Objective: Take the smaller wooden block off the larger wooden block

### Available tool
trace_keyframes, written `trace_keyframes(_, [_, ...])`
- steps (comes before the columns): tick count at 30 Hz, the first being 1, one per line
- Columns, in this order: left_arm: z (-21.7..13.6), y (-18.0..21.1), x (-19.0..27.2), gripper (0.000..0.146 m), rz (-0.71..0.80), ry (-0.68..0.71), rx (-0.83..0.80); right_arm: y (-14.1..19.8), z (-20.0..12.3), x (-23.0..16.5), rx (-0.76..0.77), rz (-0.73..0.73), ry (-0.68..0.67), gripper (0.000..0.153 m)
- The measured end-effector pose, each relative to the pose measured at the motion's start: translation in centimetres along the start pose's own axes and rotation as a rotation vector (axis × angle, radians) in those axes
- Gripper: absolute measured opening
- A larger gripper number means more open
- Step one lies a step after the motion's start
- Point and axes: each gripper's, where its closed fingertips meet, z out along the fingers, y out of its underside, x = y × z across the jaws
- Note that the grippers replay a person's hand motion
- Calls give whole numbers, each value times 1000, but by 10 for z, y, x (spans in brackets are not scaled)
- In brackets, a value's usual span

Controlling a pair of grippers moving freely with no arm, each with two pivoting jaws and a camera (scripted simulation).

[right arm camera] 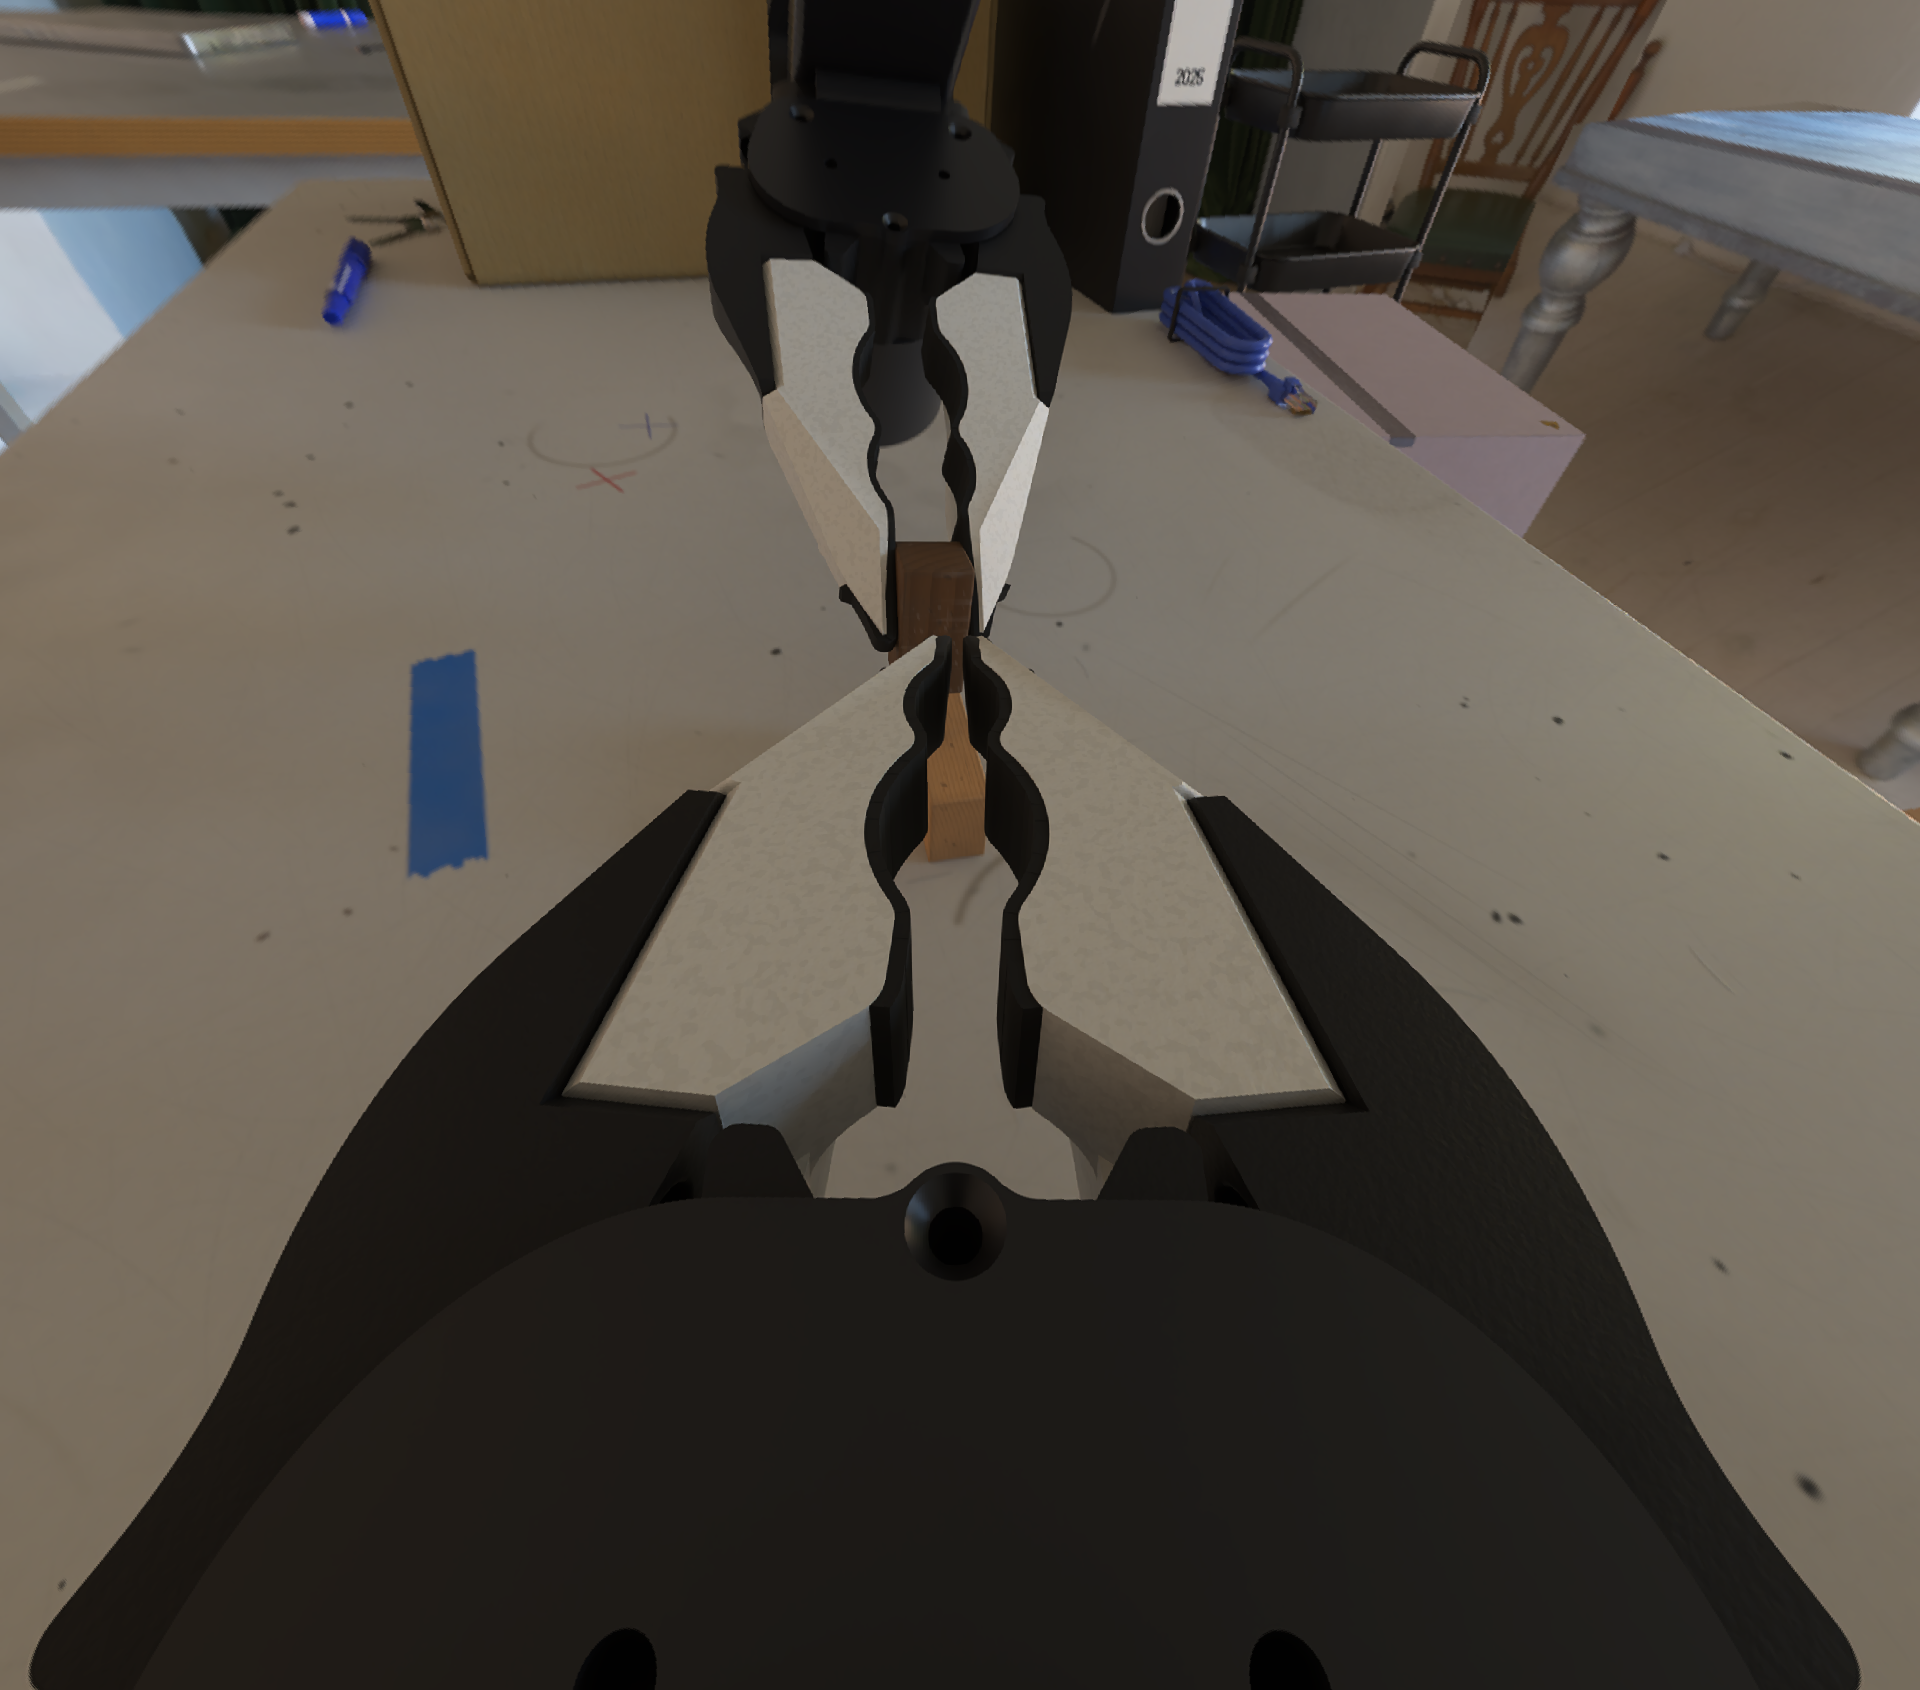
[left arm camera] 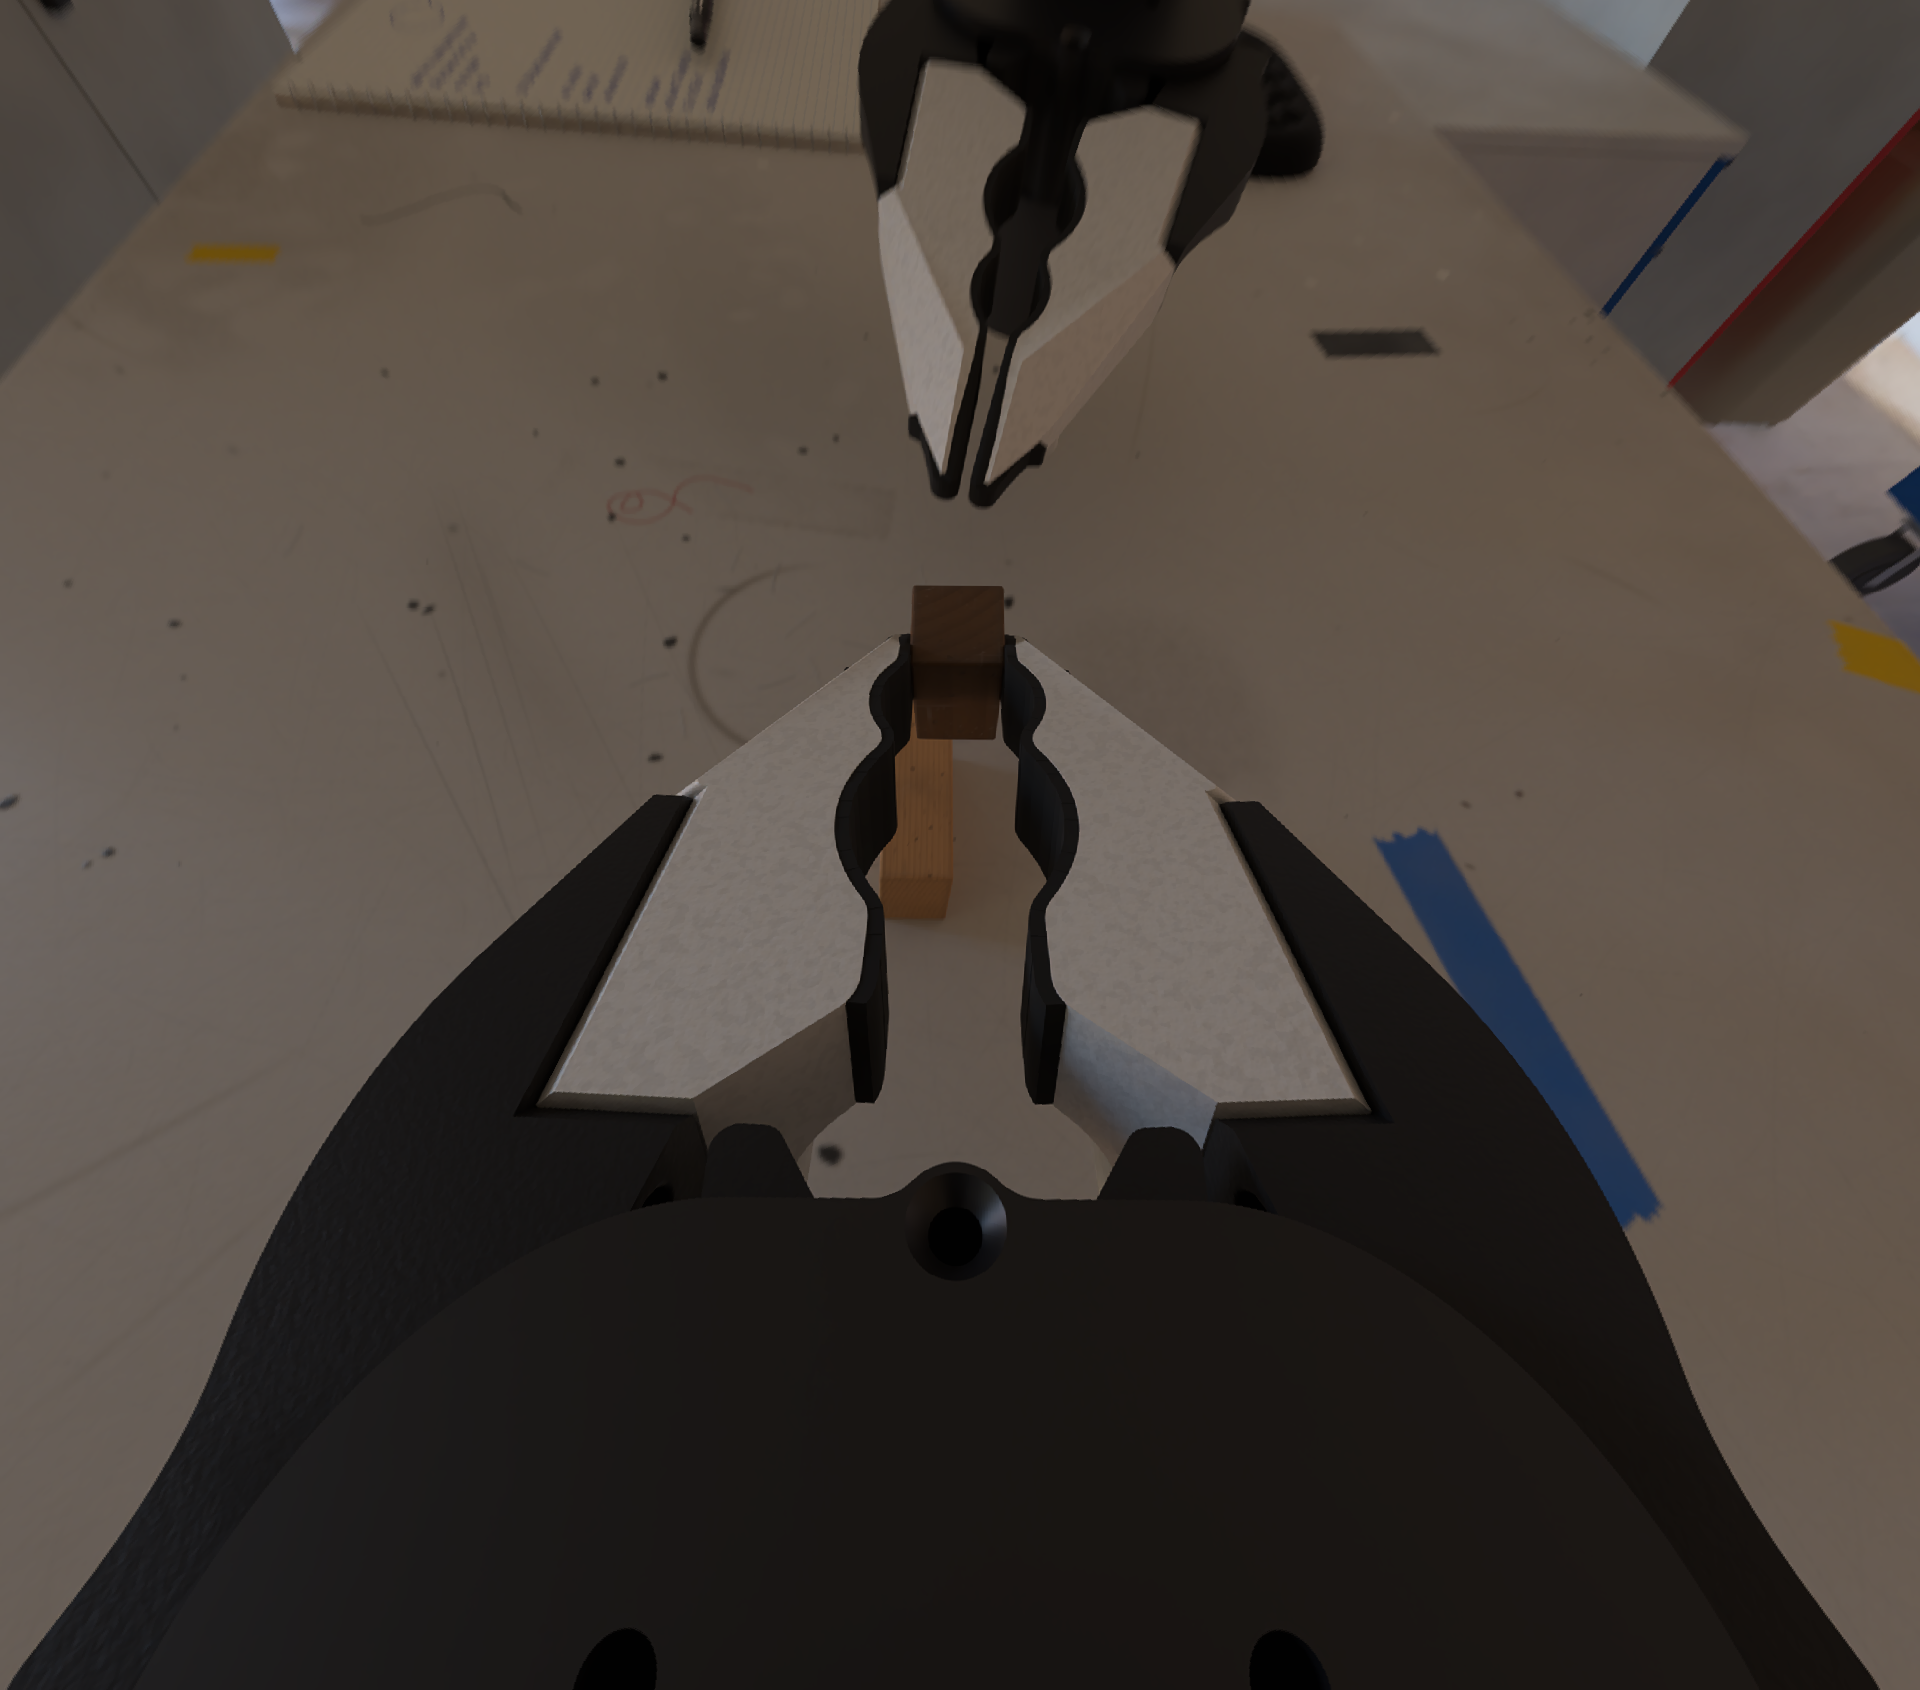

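The smaller block [left arm camera: 956, 632] is a dark brown cube. It sits at the far top end of the larger light wooden block [left arm camera: 920, 830], which rests on the table. I cannot tell if the two blocks touch. My left gripper [left arm camera: 956, 653] is shut on the dark cube, one fingertip on each side. In the right wrist view the left gripper [right arm camera: 930, 632] holds the cube [right arm camera: 935, 591] above the light block [right arm camera: 954, 799]. My right gripper [right arm camera: 956, 653] is shut and empty. It hovers just beyond the blocks, facing the left gripper, and also shows in the left wrist view [left arm camera: 961, 492].
A cardboard box [right arm camera: 582, 82], a black binder [right arm camera: 1143, 30], a blue cable [right arm camera: 1216, 331] and a pale box [right arm camera: 1455, 414] stand behind the left gripper. A blue marker [right arm camera: 348, 279] and blue tape [right arm camera: 447, 757] lie on the table. A notebook [left arm camera: 561, 51] lies at the opposite end.
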Motion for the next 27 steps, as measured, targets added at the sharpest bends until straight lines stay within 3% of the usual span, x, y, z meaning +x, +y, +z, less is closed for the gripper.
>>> trace_keyframes(18, [-4,-7,4,16,-7,46,73,-6,6,-2,18,-52,-1,2])
trace_keyframes(27, [-1,-4,6,16,-30,101,37,-4,6,-4,-70,-411,-13,2])
